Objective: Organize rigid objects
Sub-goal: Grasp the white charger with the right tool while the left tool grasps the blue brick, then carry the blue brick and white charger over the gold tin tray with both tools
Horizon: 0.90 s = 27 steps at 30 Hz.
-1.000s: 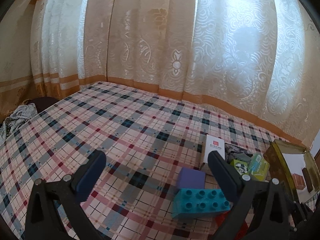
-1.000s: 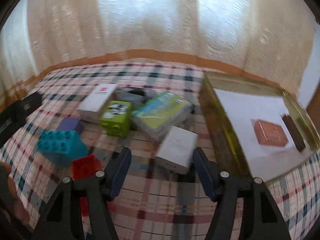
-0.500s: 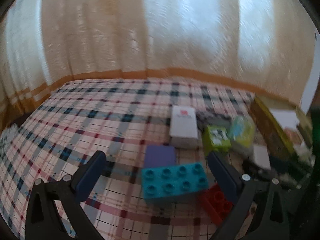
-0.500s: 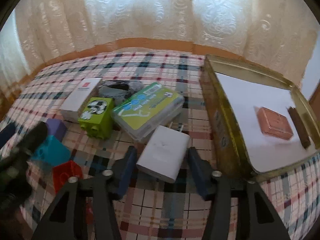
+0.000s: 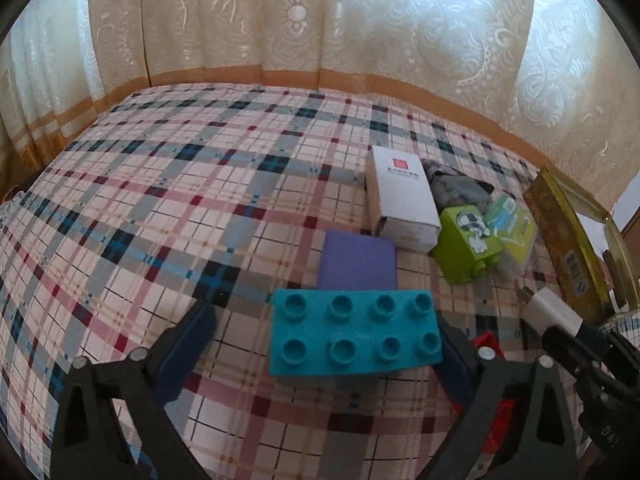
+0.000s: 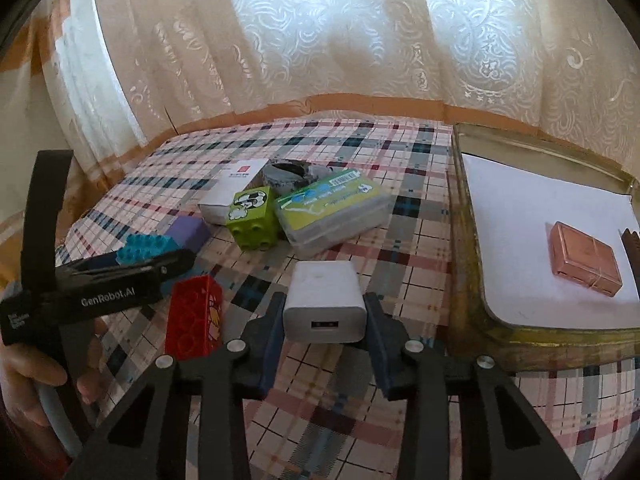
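Change noted: the right gripper (image 6: 324,322) has just been closing, and its jaws now flank the white USB charger (image 6: 325,300) at lower centre of the right view. The pads look to be touching both sides, so I judge it pinched. The left gripper (image 5: 326,344) has just narrowed a little but stands spread. The teal brick (image 5: 354,332) lies between its jaws at lower centre of the left view, with a clear gap at the left pad; at the right pad, contact cannot be told.

Judgement: two pick-ups are under way, the charger slightly ahead. The gold tin (image 6: 472,280) at right of the right view is the likely destination.

Count, largest to smallest:
- gold tin: 1, white-lined, holding 1 copper-coloured box (image 6: 585,260) and 1 dark item at the frame's edge
- clear green-labelled case (image 6: 334,210): 1
- white box with red logo (image 5: 402,200): 1
- teal brick: 1
- purple block (image 5: 358,260): 1
- red brick (image 6: 194,318): 1
- green brick (image 6: 252,218): 1
- grey bundle (image 6: 288,174): 1, nature unclear
- charger: 1
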Tool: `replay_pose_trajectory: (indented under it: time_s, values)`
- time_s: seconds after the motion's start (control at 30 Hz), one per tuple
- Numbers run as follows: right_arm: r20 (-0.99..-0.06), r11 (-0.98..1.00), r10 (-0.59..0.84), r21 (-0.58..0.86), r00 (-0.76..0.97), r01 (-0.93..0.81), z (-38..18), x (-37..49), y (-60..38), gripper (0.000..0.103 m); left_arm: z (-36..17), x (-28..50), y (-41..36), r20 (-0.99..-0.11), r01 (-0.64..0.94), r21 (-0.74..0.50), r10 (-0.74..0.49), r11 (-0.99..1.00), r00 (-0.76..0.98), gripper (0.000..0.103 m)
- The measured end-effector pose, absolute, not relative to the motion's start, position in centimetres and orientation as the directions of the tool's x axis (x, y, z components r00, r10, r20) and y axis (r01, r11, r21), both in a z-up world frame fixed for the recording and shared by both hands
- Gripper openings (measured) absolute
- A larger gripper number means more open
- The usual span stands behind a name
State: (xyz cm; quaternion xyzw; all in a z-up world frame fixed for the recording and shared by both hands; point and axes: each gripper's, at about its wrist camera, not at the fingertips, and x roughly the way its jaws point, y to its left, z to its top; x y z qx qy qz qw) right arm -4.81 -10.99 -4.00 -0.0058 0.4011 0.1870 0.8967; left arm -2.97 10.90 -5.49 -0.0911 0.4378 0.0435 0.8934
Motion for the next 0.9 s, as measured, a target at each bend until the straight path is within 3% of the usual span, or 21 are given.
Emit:
replay_pose_trajectory:
  time_s: [0.07, 0.13, 0.57, 0.7, 0.9]
  values:
    - [-0.736, 0.932, 0.321, 0.132, 0.596, -0.339, -4.3, -4.7, -10.7, 0.041, -5.4, -3.3, 11.2, -0.785, -0.163, -0.13, -0.001, 0.978, 0.62, 0.088]
    - [-0.752, 0.929, 0.326, 0.143, 0.572, -0.341, -4.8, -4.1, -10.9, 0.041, -5.2, -3.6, 11.3, -0.776, -0.159, -0.135, -0.005, 0.978, 0.63, 0.067]
    - [-0.778, 0.934, 0.214, -0.015, 0.59, -0.357, -5.1, -4.1, -8.6, 0.041, -4.4, -3.9, 11.0, -0.737, -0.123, -0.156, -0.033, 0.98, 0.675, 0.066]
    - [-0.77, 0.932, 0.255, 0.034, 0.585, -0.36, -4.9, -4.1, -9.4, 0.04, -3.6, -4.2, 11.0, -0.699, -0.126, -0.155, -0.018, 0.98, 0.715, 0.066]
    - [-0.67, 0.922, 0.358, 0.143, 0.651, -0.36, -2.7, -5.1, -11.4, 0.04, -2.6, -4.7, 11.7, -0.64, -0.143, -0.195, -0.016, 0.97, 0.768, 0.066]
